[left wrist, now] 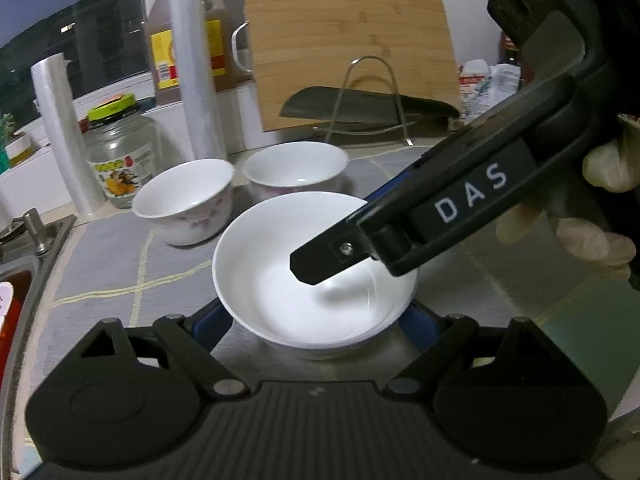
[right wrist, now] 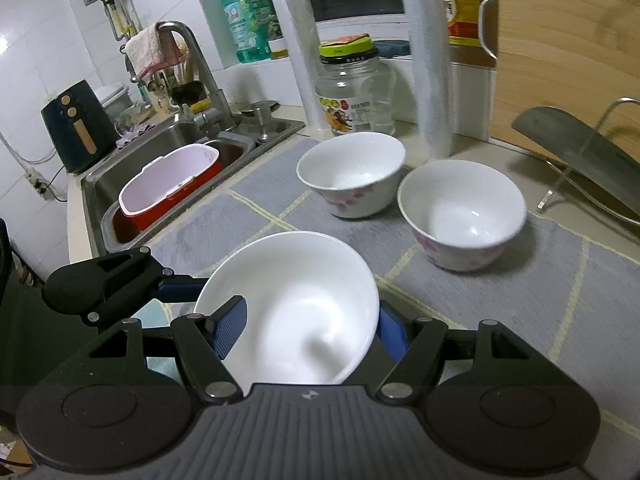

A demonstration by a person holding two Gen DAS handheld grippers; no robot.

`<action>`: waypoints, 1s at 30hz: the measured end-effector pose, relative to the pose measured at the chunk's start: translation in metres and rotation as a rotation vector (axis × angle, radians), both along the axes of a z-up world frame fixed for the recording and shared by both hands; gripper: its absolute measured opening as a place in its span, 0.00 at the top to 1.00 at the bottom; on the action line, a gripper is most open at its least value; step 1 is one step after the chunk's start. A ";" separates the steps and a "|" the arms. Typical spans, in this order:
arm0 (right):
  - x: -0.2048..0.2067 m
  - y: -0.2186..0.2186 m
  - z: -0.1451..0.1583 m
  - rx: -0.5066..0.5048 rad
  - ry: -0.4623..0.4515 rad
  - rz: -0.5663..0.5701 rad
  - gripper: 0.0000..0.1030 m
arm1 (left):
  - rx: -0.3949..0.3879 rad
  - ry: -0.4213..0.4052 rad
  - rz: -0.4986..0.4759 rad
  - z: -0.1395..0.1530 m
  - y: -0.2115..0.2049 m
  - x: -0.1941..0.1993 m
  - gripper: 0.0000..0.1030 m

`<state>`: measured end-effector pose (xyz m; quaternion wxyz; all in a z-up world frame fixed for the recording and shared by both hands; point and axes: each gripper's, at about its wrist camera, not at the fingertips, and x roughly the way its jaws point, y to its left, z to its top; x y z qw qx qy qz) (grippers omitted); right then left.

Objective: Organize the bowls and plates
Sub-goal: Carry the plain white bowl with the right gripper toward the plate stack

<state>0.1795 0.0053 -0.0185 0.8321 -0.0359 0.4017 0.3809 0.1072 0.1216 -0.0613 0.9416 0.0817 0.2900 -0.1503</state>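
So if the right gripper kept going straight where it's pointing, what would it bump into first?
Probably the grey mat, just before the left flowered bowl. The right gripper is clamped on the plain white bowl, so that bowl would touch first. Depth is hard to judge.

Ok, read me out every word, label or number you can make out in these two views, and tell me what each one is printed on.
"DAS": white letters on the black arm of the right gripper.
Glass jar label: picture and print too small to read.
Oil bottle yellow label: blurred, unreadable.
Green soap bottle label: blurred, unreadable.
Packets at the right in the left wrist view: print unreadable.
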 end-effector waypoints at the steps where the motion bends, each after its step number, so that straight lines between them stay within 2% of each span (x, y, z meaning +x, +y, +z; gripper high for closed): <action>1: -0.003 -0.003 0.001 -0.003 -0.002 -0.001 0.27 | -0.001 0.002 -0.005 0.000 -0.003 -0.001 0.13; 22: -0.040 -0.088 0.001 -0.047 0.020 -0.088 0.27 | -0.019 0.038 -0.139 -0.005 -0.077 -0.020 0.13; 30: -0.045 -0.102 -0.006 -0.068 0.046 -0.093 0.27 | -0.030 0.070 -0.155 -0.010 -0.087 -0.020 0.13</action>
